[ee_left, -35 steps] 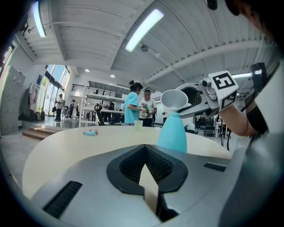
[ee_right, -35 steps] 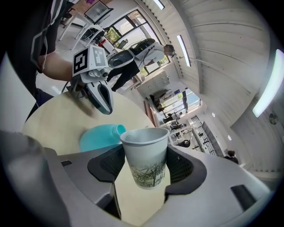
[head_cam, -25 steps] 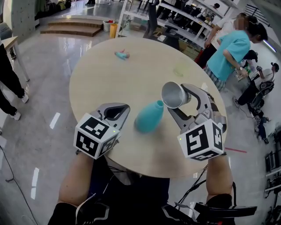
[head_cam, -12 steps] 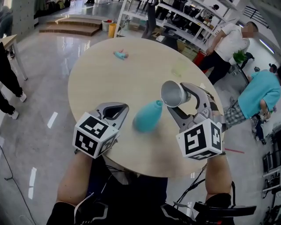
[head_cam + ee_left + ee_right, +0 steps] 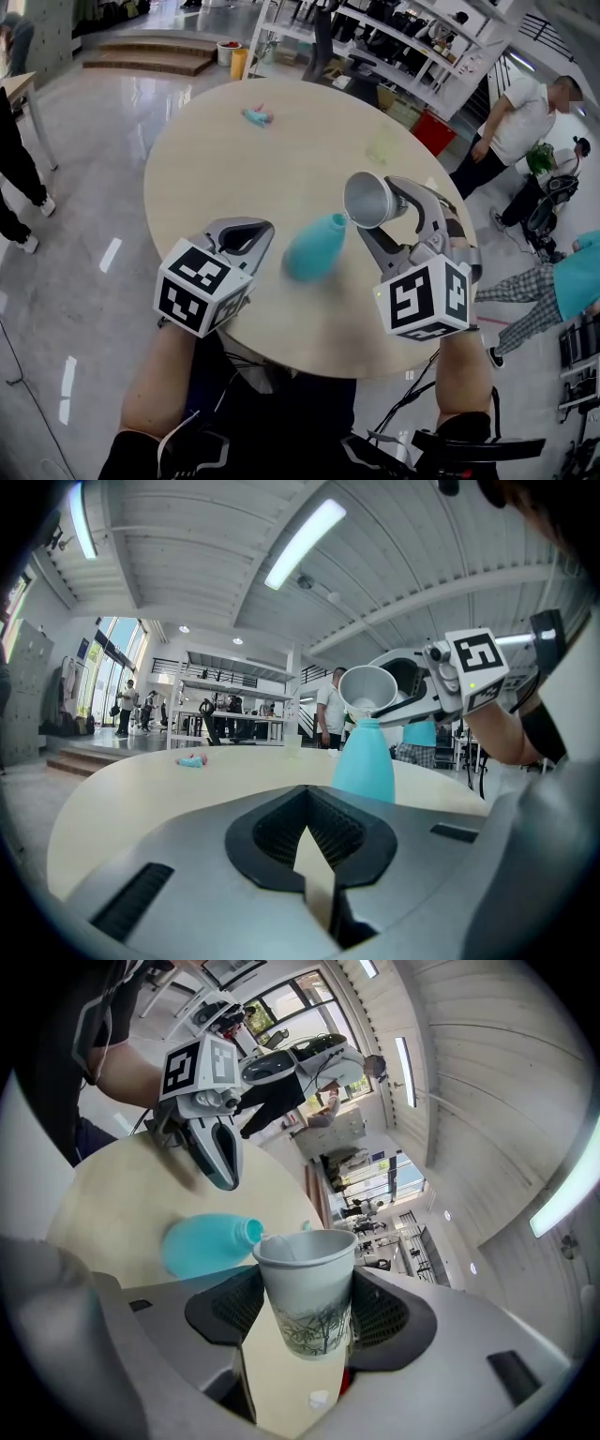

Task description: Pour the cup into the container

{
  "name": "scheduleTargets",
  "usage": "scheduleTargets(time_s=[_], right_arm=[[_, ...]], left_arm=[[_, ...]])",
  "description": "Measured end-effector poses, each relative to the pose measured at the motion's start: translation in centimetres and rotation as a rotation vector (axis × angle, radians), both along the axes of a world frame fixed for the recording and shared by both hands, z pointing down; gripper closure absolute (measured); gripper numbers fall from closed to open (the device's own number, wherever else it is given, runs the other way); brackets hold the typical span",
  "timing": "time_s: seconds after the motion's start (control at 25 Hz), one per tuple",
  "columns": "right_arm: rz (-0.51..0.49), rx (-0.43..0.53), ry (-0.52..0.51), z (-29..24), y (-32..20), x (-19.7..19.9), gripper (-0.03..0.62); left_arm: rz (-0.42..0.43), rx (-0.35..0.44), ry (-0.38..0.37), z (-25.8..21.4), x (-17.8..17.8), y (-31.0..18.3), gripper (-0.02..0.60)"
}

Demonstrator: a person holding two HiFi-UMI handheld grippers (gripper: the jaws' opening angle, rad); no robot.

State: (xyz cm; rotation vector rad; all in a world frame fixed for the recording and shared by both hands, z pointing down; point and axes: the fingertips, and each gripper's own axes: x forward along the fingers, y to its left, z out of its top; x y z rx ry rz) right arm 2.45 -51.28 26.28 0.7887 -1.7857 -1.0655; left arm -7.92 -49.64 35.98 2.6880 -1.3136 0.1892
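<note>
Barely anything moved in the last second: right gripper point(image 5: 386, 208) still clamped on the white paper cup with a bamboo print point(image 5: 307, 1297), tipped sideways, rim at the mouth of the teal plastic bottle point(image 5: 314, 248) on the near side of the round beige table point(image 5: 234, 159), left gripper point(image 5: 253, 234) closed on nothing.

On table point(image 5: 281, 150), container point(image 5: 309, 251); cup point(image 5: 368, 200) at its mouth, right.

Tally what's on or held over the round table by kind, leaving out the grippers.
Cups: 2 (paper cup, translucent cup)
Bottles: 1 (teal bottle)
Small items: 1 (teal-and-pink object)
Total: 4
</note>
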Motion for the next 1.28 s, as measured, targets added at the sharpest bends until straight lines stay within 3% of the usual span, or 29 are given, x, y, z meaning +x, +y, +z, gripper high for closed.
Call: scheduleTargets(time_s=[0.36, 0.72, 1.28], right_arm=[[-0.002, -0.032, -0.056, 0.5, -0.5, 0.0, 0.296], [-0.013, -0.172, -0.373, 0.4, -0.1, 0.1, 0.296], [0.108, -0.33, -0.79, 1.8, -1.0, 6.5, 0.296]], left_arm=[[-0.001, -0.005, -0.001, 0.1, -0.1, -0.4, 0.582], [0.001, -0.018, -0.003, 0.3, -0.7, -0.1, 0.581], [0.001, -0.014, 0.0, 0.1, -0.6, -0.1, 0.581]])
